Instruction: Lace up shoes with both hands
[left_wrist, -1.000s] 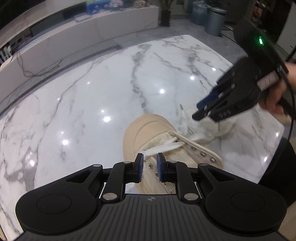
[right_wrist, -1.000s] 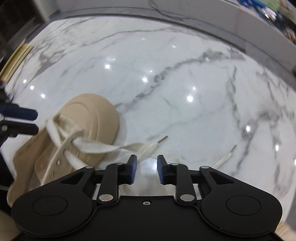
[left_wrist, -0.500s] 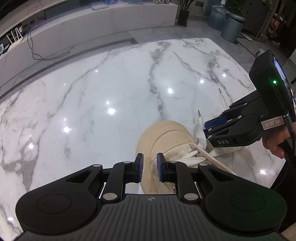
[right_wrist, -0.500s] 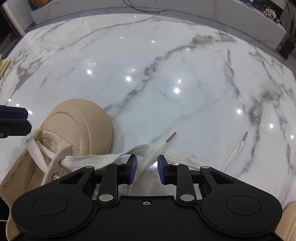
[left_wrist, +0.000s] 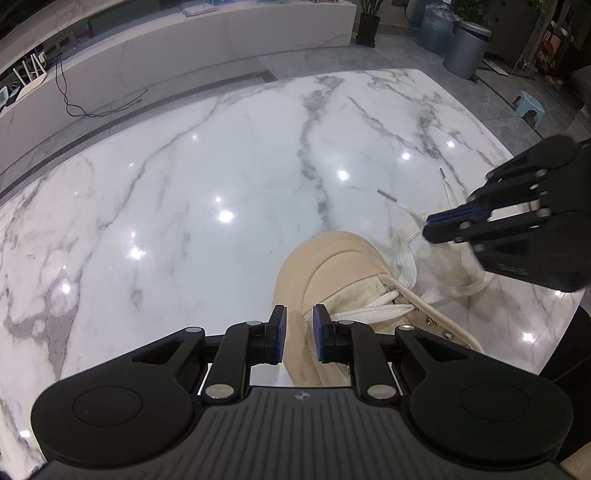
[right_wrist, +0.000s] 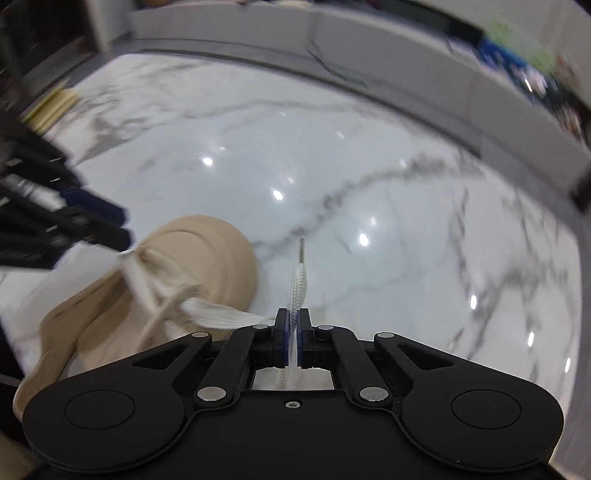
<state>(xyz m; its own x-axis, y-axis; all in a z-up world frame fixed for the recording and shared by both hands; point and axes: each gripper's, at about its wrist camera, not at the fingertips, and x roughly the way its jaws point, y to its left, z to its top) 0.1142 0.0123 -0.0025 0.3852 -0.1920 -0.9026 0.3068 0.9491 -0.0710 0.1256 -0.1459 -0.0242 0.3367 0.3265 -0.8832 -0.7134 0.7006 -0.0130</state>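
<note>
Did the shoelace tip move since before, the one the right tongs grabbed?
Yes. The shoelace tip lay flat on the marble table; now it points up from the right tongs, which just closed on the lace.

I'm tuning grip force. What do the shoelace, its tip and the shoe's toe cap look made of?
Shoelace: flat white woven fabric, weave visible. Its tip: thin grey aglet, probably metal. Toe cap: smooth matte beige, likely rubber; the upper behind looks like canvas.

Left wrist view looks steeply down over its own hand-held gripper (left_wrist: 298, 334), close above the shoe (left_wrist: 332, 273) on the table (left_wrist: 184, 206). Right wrist view peers along its hand-held gripper (right_wrist: 294, 332), just as near, blurred, facing in from the other side. Both share shoe, table and each other's gripper.
</note>
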